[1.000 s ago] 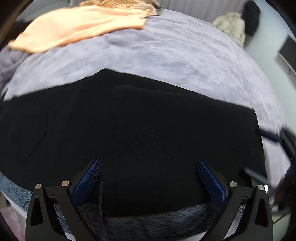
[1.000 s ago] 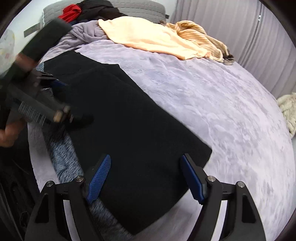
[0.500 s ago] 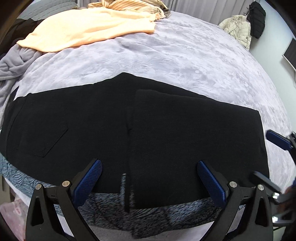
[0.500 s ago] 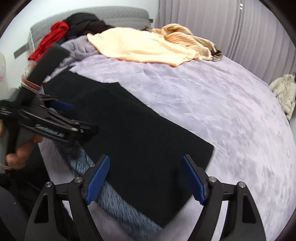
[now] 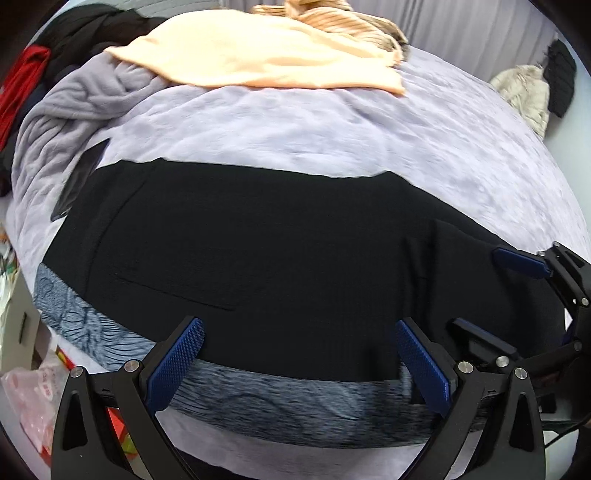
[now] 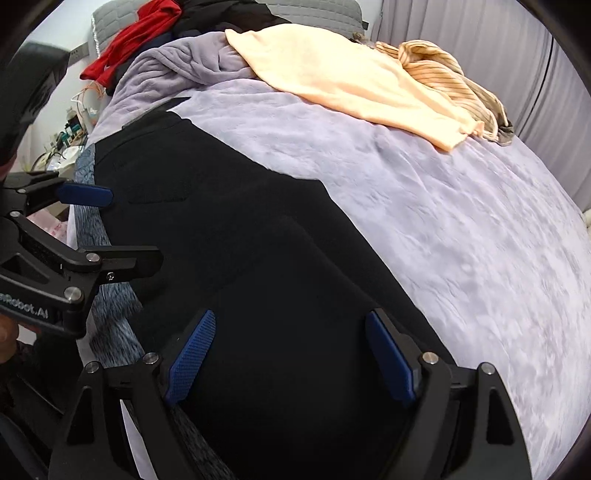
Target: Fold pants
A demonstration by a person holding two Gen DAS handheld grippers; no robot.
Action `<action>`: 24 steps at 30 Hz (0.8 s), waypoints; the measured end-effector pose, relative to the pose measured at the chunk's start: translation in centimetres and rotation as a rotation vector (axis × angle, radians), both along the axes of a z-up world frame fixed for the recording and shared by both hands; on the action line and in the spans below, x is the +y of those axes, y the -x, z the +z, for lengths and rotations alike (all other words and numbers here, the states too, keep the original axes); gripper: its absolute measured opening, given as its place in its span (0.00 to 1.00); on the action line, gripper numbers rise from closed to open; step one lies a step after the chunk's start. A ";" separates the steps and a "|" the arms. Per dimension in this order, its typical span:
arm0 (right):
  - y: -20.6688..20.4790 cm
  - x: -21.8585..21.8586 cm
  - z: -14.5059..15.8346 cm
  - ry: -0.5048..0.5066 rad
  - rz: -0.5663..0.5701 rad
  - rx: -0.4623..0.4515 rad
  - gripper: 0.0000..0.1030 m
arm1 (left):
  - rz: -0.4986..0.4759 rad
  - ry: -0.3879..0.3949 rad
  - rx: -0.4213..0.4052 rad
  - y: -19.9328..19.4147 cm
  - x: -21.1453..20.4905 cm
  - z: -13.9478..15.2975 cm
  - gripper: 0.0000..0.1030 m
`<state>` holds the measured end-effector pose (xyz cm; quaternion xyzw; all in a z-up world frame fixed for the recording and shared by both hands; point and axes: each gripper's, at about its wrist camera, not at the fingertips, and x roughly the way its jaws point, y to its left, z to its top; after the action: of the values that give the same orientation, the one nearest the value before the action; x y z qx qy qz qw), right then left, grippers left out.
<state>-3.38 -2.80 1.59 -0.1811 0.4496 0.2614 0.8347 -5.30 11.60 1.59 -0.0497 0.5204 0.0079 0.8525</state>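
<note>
Lavender fuzzy blanket (image 5: pixel 332 125) covers pretty much the whole bed, with grey curtains (image 6: pixel 480 40) along the back wall. Black pants (image 5: pixel 277 258) are laid flat along the near edge of the bed, running across the middle of the left wrist view and down the lower left half of the right wrist view, and they sit partly on a grey-blue patterned strip of fabric (image 5: pixel 295 402) at the bed's edge. Left gripper (image 5: pixel 306 365) hangs over the near edge of the pants with its blue pads spread wide and nothing between them. Right gripper (image 6: pixel 291 362) is over the black cloth too, jaws wide apart and they've just been opening a bit more, not pinching anything as far as I can see. Up at the top of both views there's a peach top (image 6: pixel 351 77) spread out, with a striped tan garment (image 6: pixel 450 77) bunched next to it. Red clothing (image 6: pixel 136 44) and some dark stuff are piled at the upper left by the grey headboard (image 6: pixel 314 11). Crumpled grey fleece (image 5: pixel 66 107) sits at the left.
</note>
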 end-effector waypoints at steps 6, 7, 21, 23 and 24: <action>-0.5 2.8 0.1 -0.085 0.053 0.032 0.84 | 0.106 -0.044 -0.008 -0.9 5.0 -0.9 1.00; -0.6 3.9 -0.4 -0.049 0.068 0.025 0.90 | 0.120 -0.049 -0.001 -1.1 5.6 -1.3 1.00; -2.9 12.6 -2.7 0.059 0.264 0.121 1.00 | 0.218 -0.015 -0.027 -1.3 12.6 -2.1 1.00; -3.8 13.0 -2.2 0.028 0.270 0.139 1.00 | 0.226 -0.018 -0.039 -1.0 13.2 -1.8 1.00; -4.1 13.2 -1.9 0.022 0.281 0.141 1.00 | 0.229 -0.024 -0.043 -1.0 13.5 -1.9 1.00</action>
<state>0.76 10.41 -0.36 -0.2326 0.4802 0.3825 0.7543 -4.26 25.14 -0.31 -0.0989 0.4927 0.1105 0.8575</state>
